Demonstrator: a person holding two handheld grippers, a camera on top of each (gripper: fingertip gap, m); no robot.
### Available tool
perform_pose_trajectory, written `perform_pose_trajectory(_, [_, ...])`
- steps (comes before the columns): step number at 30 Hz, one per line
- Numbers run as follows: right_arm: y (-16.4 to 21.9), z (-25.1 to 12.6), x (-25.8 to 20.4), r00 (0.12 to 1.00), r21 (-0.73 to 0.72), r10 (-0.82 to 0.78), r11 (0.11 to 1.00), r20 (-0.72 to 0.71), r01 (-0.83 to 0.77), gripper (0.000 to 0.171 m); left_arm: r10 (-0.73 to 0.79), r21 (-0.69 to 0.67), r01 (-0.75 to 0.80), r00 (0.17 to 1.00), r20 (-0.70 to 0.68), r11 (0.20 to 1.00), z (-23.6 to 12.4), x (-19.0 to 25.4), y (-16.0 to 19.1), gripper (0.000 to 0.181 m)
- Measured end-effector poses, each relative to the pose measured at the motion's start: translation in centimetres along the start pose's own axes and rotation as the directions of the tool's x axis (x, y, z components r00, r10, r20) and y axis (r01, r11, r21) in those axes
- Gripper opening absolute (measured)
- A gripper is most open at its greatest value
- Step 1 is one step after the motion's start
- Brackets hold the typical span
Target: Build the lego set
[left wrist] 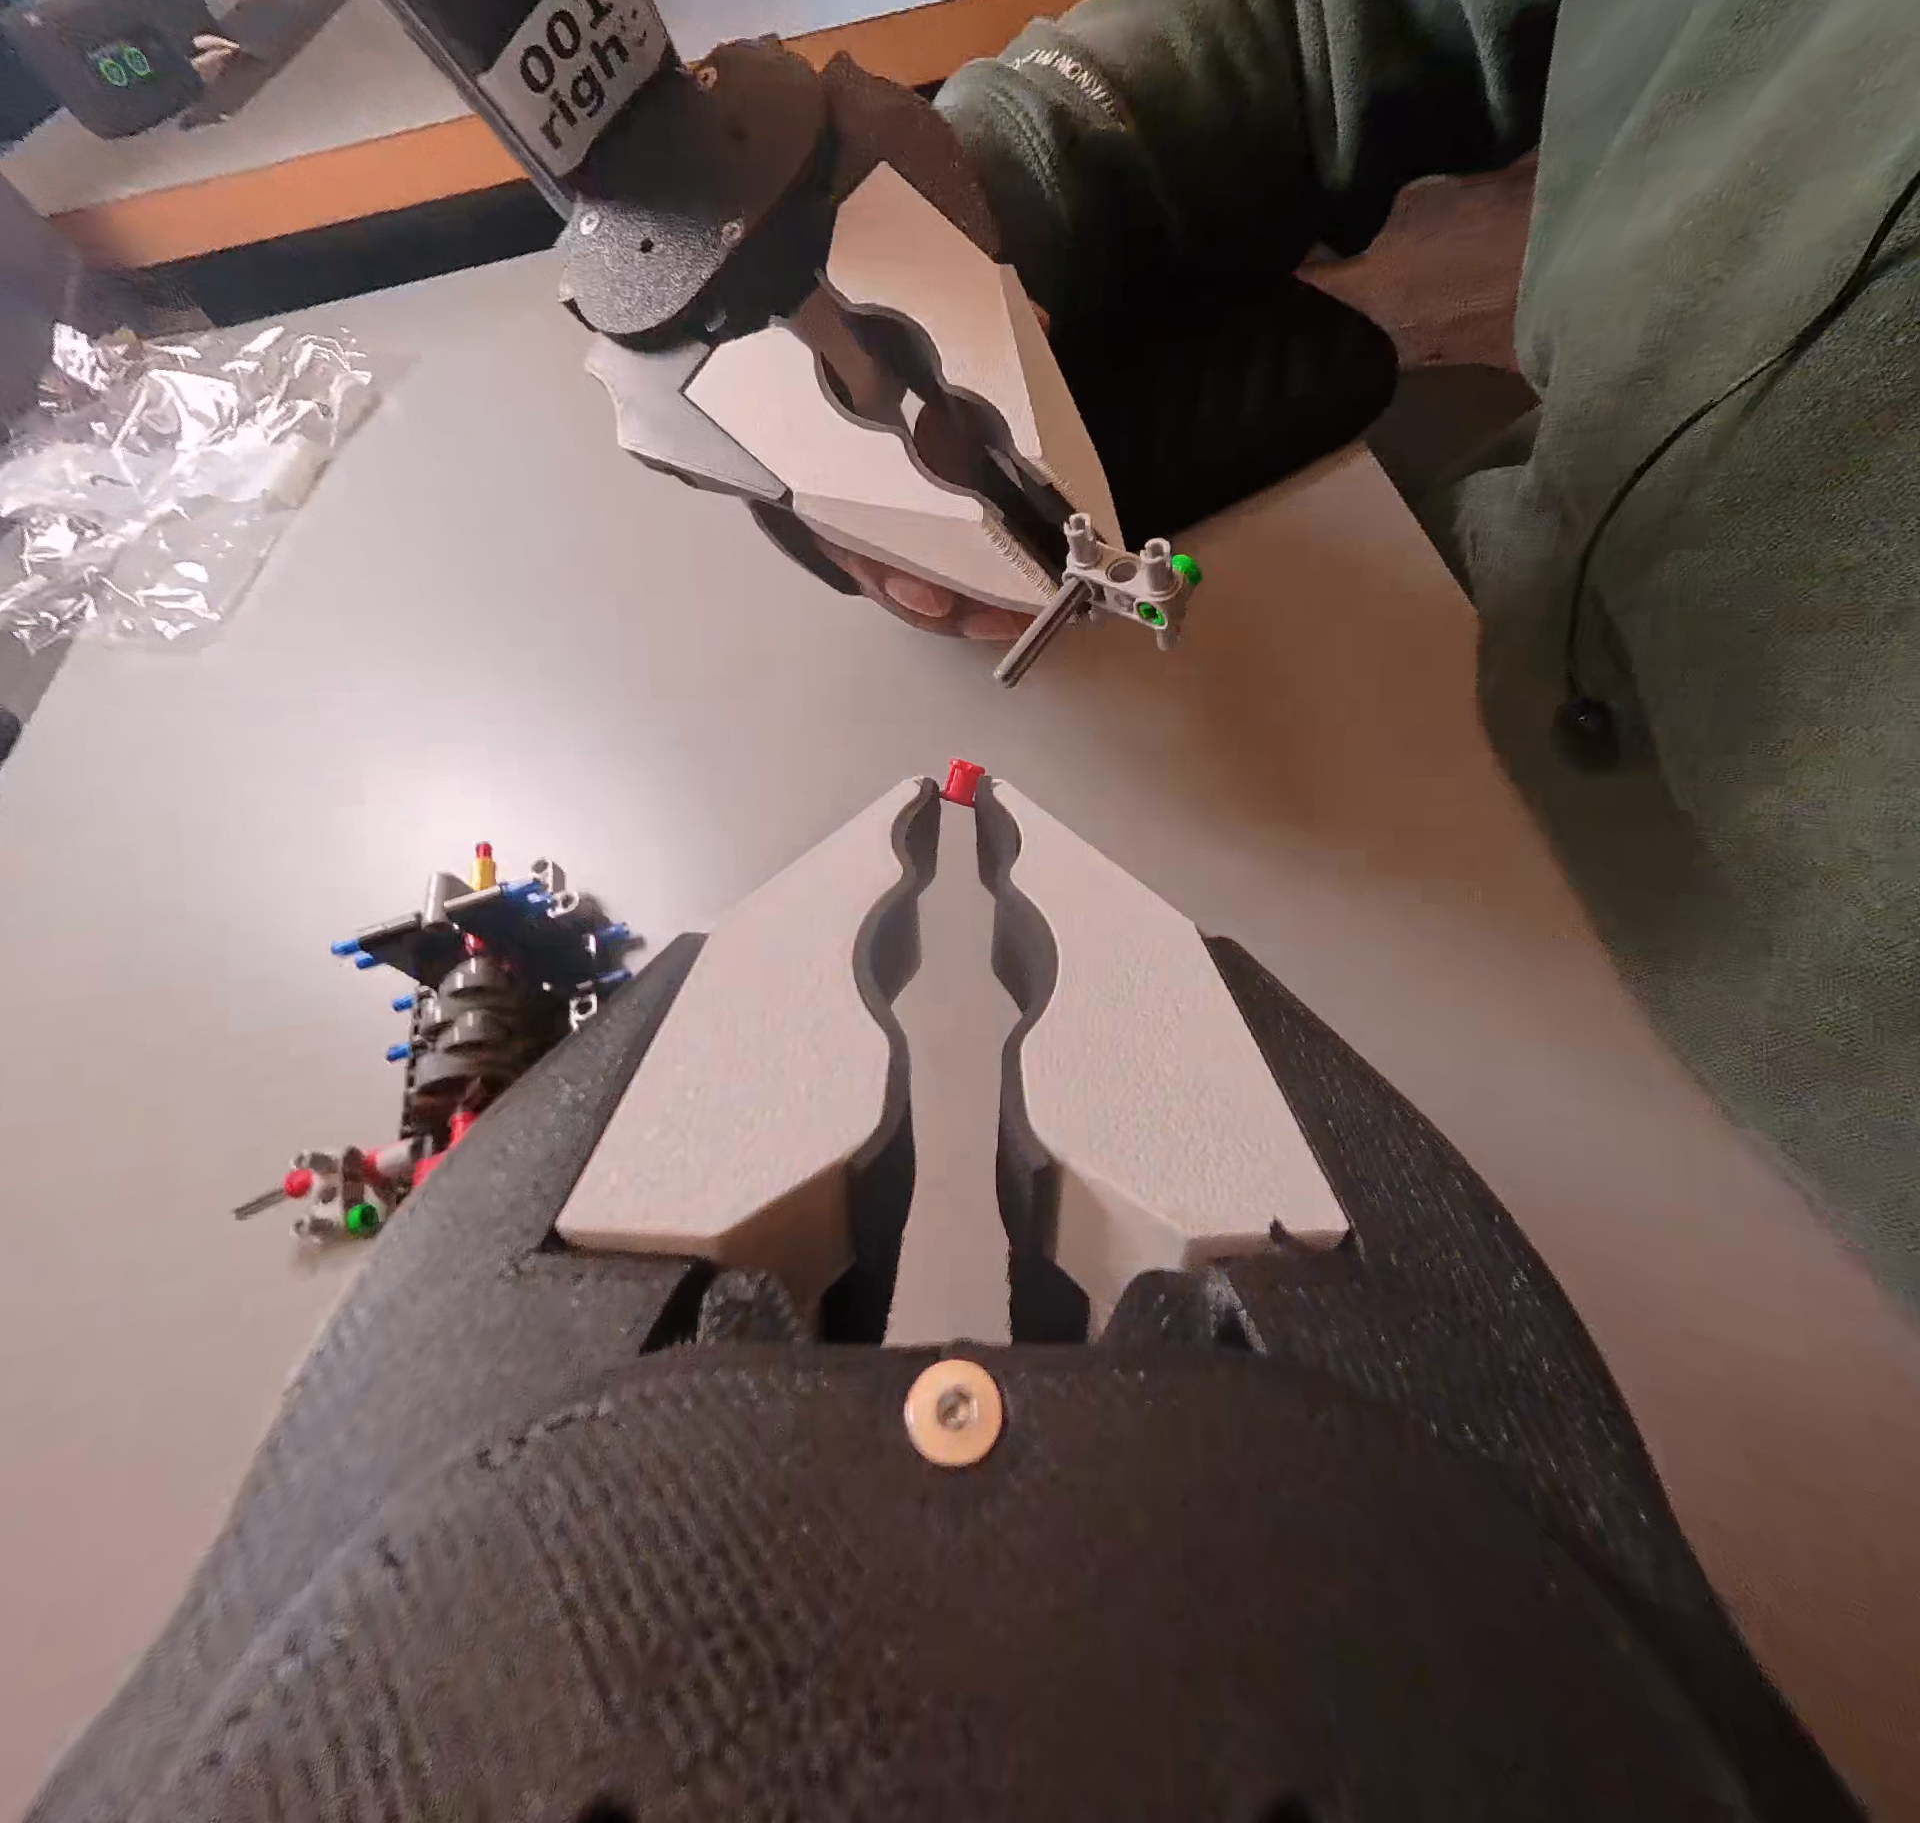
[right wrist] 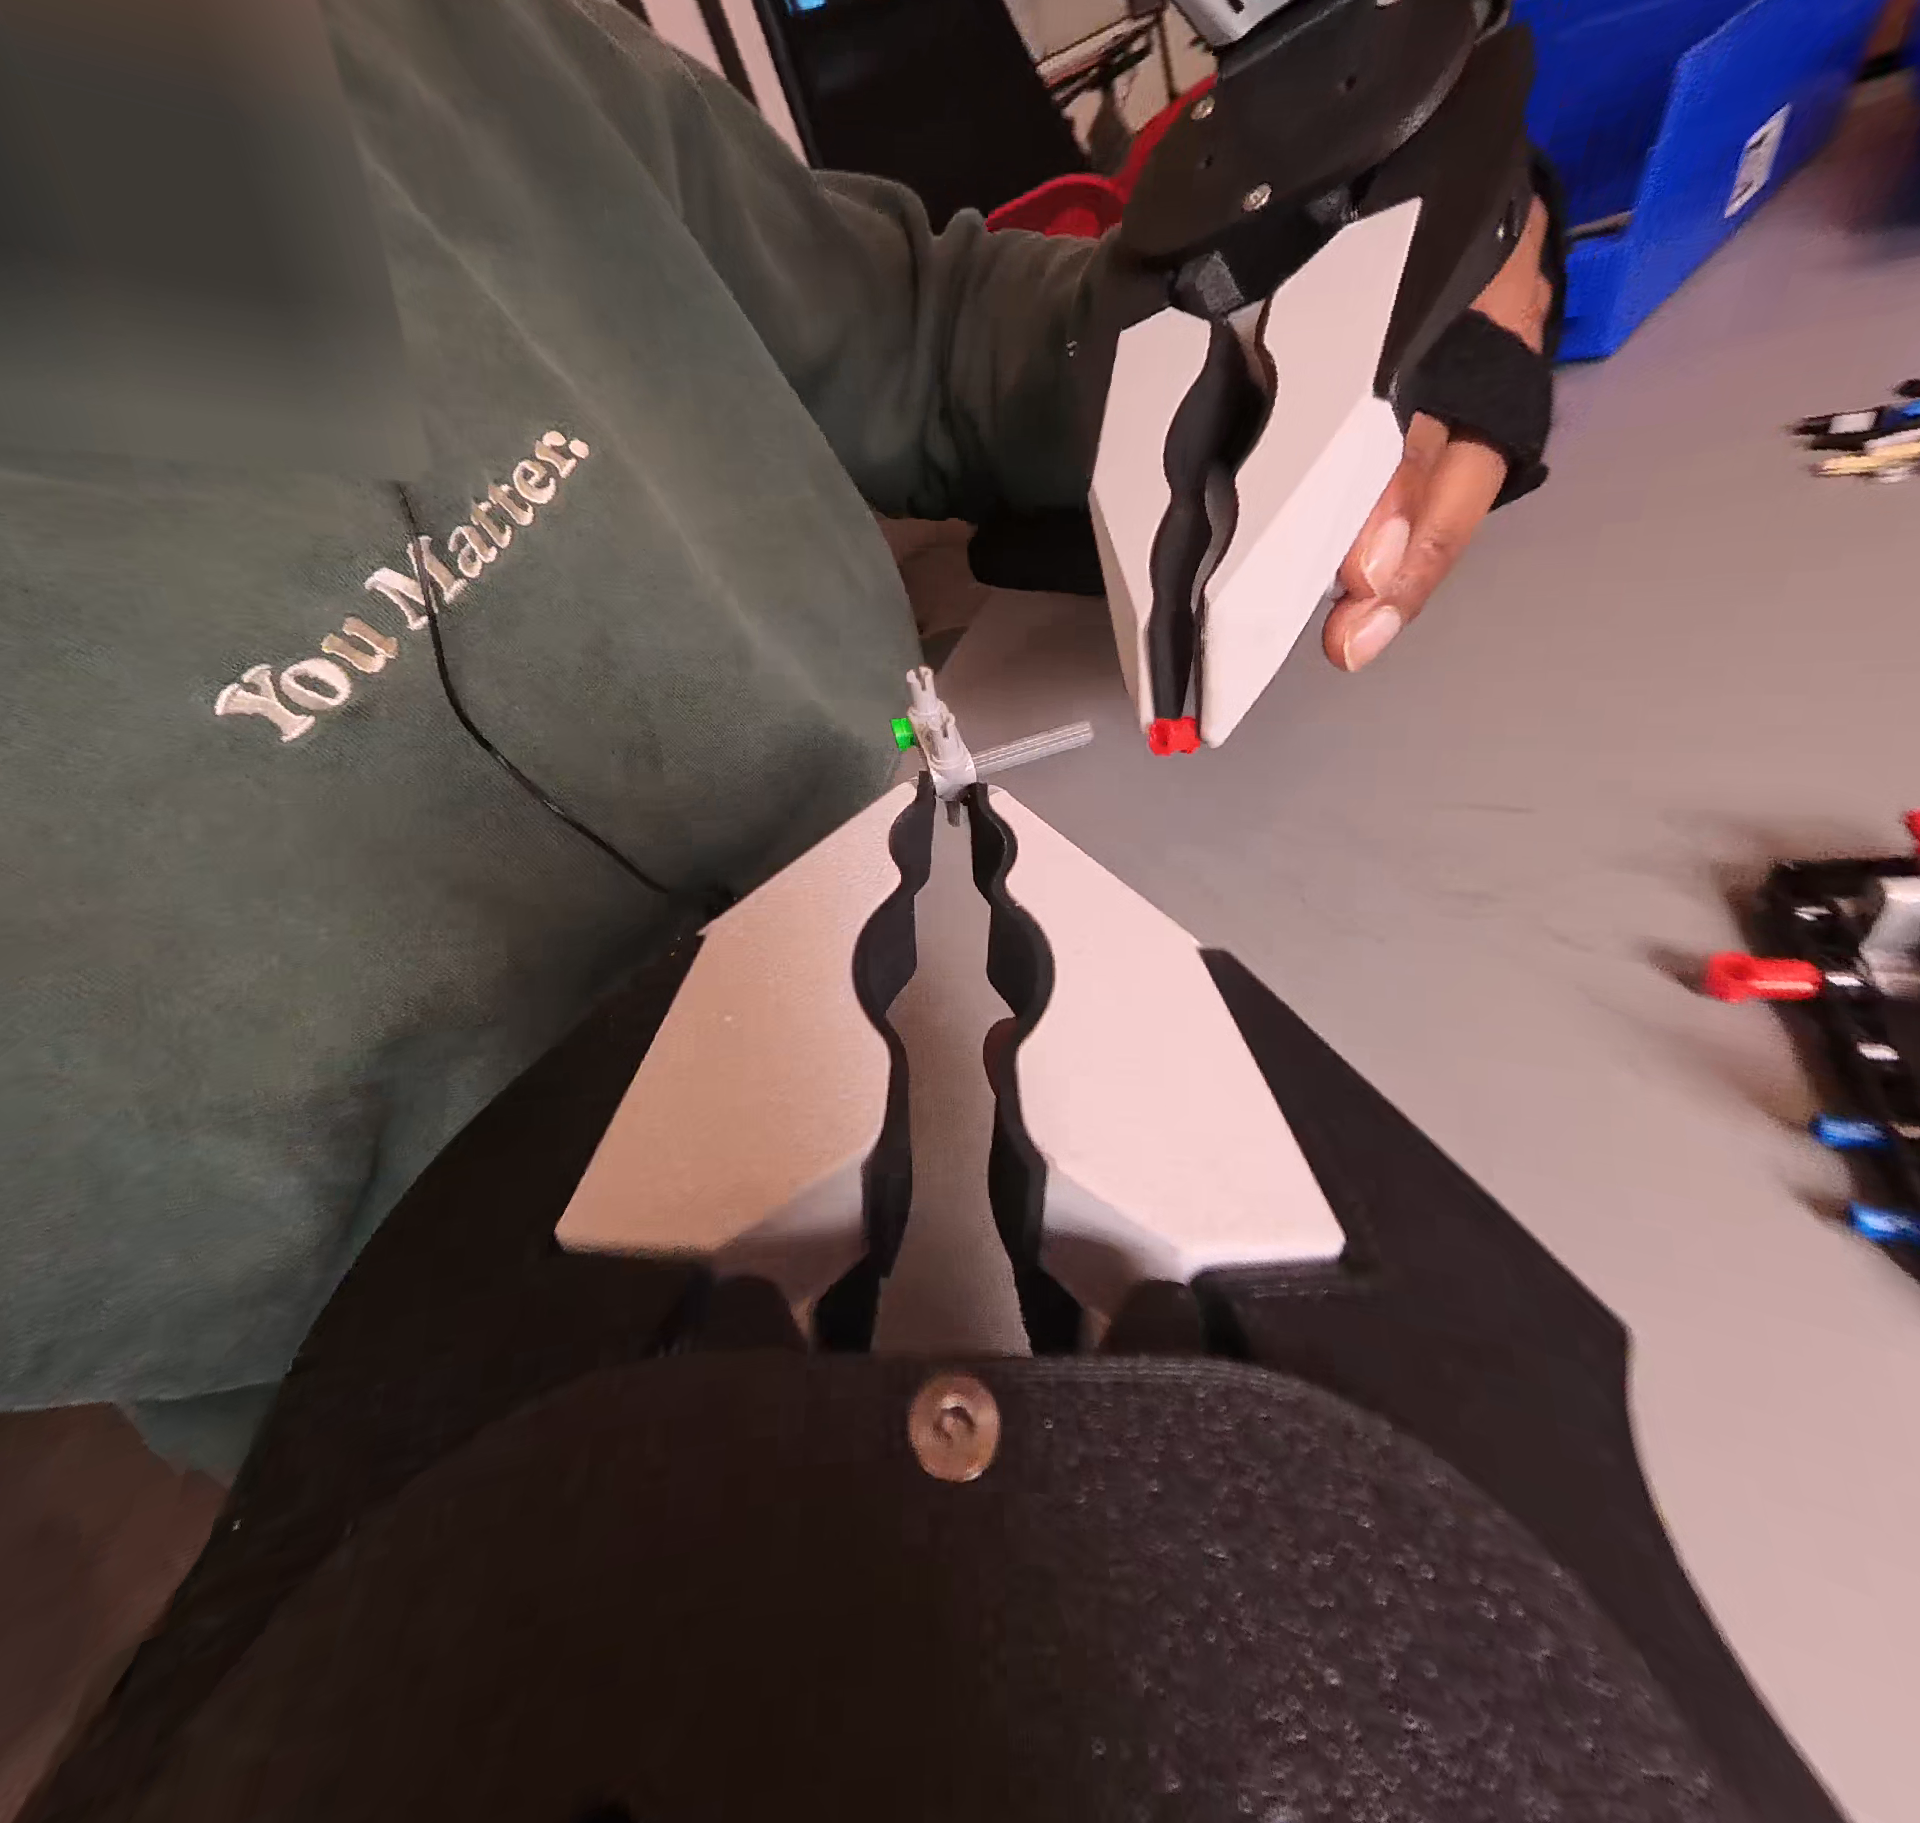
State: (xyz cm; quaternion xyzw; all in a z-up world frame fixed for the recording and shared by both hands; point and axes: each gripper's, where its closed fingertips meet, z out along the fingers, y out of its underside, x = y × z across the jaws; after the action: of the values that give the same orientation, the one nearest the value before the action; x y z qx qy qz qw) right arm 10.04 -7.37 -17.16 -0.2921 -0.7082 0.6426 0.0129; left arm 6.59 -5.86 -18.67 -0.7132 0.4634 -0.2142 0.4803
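Note:
My left gripper is shut on a small red bush, held above the table; it also shows in the right wrist view with the red bush at its tips. My right gripper is shut on a small grey connector piece with green pins and a grey axle sticking out toward the red bush. In the left wrist view the right gripper holds that grey piece a short way beyond the bush. The two parts are apart.
A partly built black model with blue and red pins lies on the grey table to the left; it shows blurred in the right wrist view. Crumpled clear bags lie far left. A person in a green sweatshirt sits close by. The left gripper's tips are roughly 5 cm from the right gripper's.

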Motion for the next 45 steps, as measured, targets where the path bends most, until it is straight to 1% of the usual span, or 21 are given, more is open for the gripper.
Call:
perform_pose_trajectory(5, [-0.3, 1.8, 1.2, 0.995, -0.030, 0.075, 0.997, 0.066, -0.073, 0.004, -0.041, 0.048, 0.041, 0.999, 0.006, 0.998, -1.1, 0.4, 0.9, 0.005])
perform_pose_trajectory(13, [-1.7, 1.4, 1.8, 0.981, 0.097, 0.136, 0.984, 0.135, -0.150, 0.004, 0.011, 0.085, -0.017, 0.997, 0.071, 0.996, -2.2, -0.1, 0.8, 0.005])
perform_pose_trajectory(16, [-1.9, 1.3, 1.9, 0.979, 0.114, 0.141, 0.981, 0.144, -0.159, 0.004, 0.028, 0.091, -0.036, 0.996, 0.088, 0.995, -2.2, -0.2, 0.4, 0.004])
perform_pose_trajectory(33, [-1.2, 1.5, 2.2, 0.965, 0.099, 0.202, 0.970, 0.169, -0.221, 0.004, 0.068, 0.068, -0.076, 0.991, 0.113, 0.995, -1.9, -0.2, 0.5, 0.004])
perform_pose_trajectory(45, [-1.1, 1.8, 2.3, 0.953, 0.104, 0.235, 0.961, 0.189, -0.257, 0.003, 0.125, 0.035, -0.131, 0.982, 0.141, 0.991, -1.9, 0.2, 0.5, 0.004])
